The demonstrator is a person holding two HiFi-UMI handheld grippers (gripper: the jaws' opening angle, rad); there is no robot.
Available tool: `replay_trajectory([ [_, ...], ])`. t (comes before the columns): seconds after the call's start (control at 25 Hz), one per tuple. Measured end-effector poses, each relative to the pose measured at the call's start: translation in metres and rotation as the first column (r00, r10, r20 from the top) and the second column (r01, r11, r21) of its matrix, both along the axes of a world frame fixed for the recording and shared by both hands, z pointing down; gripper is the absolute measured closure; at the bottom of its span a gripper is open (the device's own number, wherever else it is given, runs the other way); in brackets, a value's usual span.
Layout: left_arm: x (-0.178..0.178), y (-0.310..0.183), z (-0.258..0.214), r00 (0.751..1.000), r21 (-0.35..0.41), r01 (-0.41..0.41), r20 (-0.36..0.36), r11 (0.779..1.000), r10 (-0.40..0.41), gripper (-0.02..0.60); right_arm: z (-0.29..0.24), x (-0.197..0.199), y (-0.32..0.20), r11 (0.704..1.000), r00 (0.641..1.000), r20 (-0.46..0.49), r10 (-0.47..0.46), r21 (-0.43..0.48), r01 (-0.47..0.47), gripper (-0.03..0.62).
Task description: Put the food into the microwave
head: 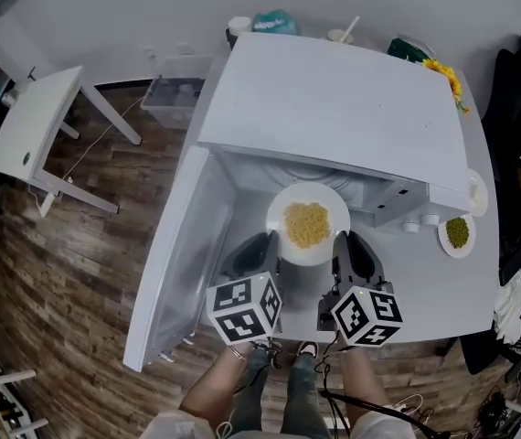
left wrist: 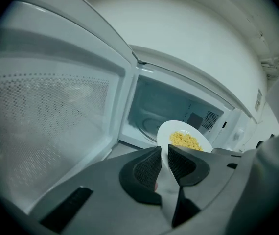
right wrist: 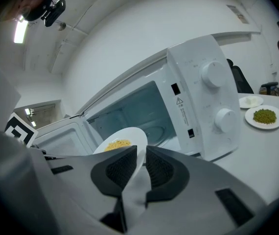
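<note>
A white plate (head: 287, 242) of yellow food (head: 307, 224) hangs just in front of the open white microwave (head: 334, 108). My left gripper (head: 275, 245) is shut on the plate's left rim and my right gripper (head: 337, 248) is shut on its right rim. In the left gripper view the plate (left wrist: 178, 129) stands edge-on between the pads of the left gripper (left wrist: 164, 155), with the microwave cavity (left wrist: 164, 111) behind. In the right gripper view the plate (right wrist: 132, 137) is pinched by the right gripper (right wrist: 141, 161) before the cavity (right wrist: 139, 114).
The microwave door (head: 174, 263) swings open to the left. A small plate of green food (head: 458, 233) and a white dish (right wrist: 250, 101) sit on the table right of the microwave. A white side table (head: 32, 122) stands on the wooden floor at left.
</note>
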State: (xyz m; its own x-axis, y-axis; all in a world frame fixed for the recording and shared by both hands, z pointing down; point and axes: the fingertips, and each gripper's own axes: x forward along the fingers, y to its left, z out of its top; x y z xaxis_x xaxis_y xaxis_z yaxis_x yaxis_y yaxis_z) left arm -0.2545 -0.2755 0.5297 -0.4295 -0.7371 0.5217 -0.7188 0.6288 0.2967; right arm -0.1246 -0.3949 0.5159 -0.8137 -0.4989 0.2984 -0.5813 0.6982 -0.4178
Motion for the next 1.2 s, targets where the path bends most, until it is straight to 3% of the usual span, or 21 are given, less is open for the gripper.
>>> replay_trajectory([
  [0.6, -0.055, -0.046, 0.023, 0.999, 0.011, 0.040, -0.017, 0.999, -0.040, 0.272, 0.025, -0.052, -0.044, 0.999, 1.000, 0.005, 0.011, -0.047, -0.011, 0.533],
  [1.2, -0.076, -0.078, 0.041, 0.999, -0.059, 0.039, -0.028, 0.998, -0.041, 0.272, 0.045, -0.066, -0.069, 0.989, 0.997, -0.034, 0.067, -0.131, -0.071, 0.531],
])
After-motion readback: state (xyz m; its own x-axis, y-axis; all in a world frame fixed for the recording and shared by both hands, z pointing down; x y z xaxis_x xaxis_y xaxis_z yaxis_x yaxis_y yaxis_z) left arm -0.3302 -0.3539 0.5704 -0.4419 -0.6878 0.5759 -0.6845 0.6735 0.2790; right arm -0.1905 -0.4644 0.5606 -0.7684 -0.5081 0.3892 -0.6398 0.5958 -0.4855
